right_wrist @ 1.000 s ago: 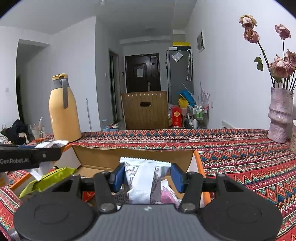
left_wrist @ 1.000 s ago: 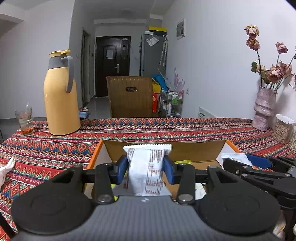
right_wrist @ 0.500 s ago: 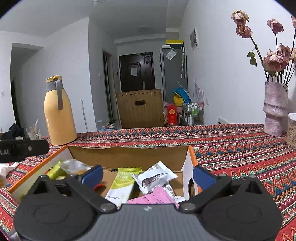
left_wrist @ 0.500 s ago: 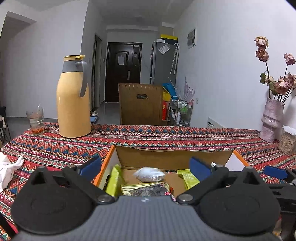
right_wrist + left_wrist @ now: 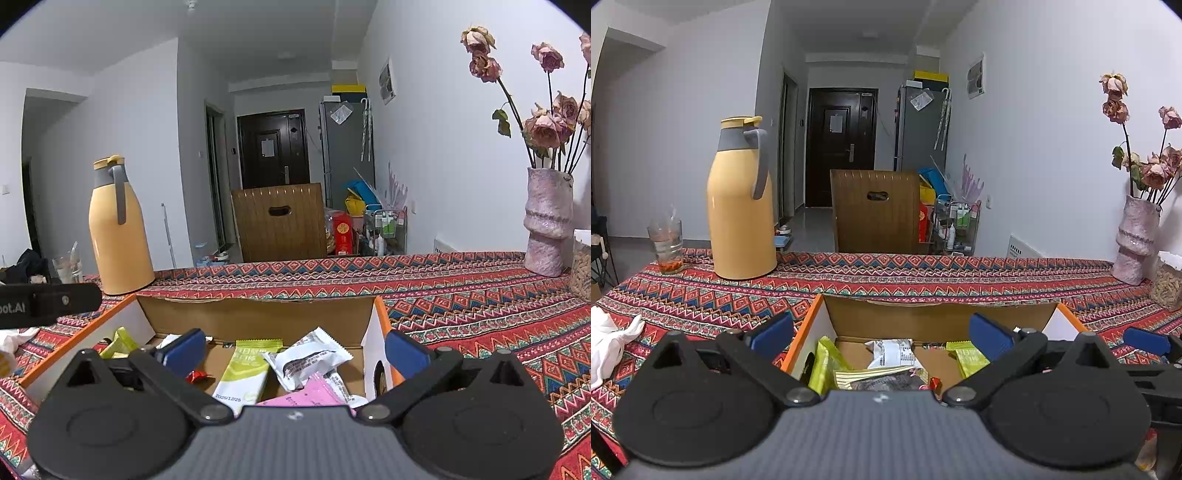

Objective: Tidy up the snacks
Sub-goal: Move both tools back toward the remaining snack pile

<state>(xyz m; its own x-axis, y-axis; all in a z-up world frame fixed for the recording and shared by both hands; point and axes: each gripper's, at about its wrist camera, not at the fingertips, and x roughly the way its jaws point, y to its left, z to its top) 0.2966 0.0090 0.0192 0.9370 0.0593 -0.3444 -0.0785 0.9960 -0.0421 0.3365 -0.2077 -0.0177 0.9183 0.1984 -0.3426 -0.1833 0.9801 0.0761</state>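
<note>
Both grippers hover over the open cardboard box point(image 5: 258, 317) on the table point(image 5: 461, 295), fingers spread wide and empty. Beneath the right gripper point(image 5: 295, 350), a white snack packet point(image 5: 308, 360) lies flat, its long axis slanting up toward the right. A green packet point(image 5: 245, 373) beside it points lengthwise away. Under the left gripper point(image 5: 882, 332), a crumpled white packet point(image 5: 892, 352) seems to lie crosswise.
</note>
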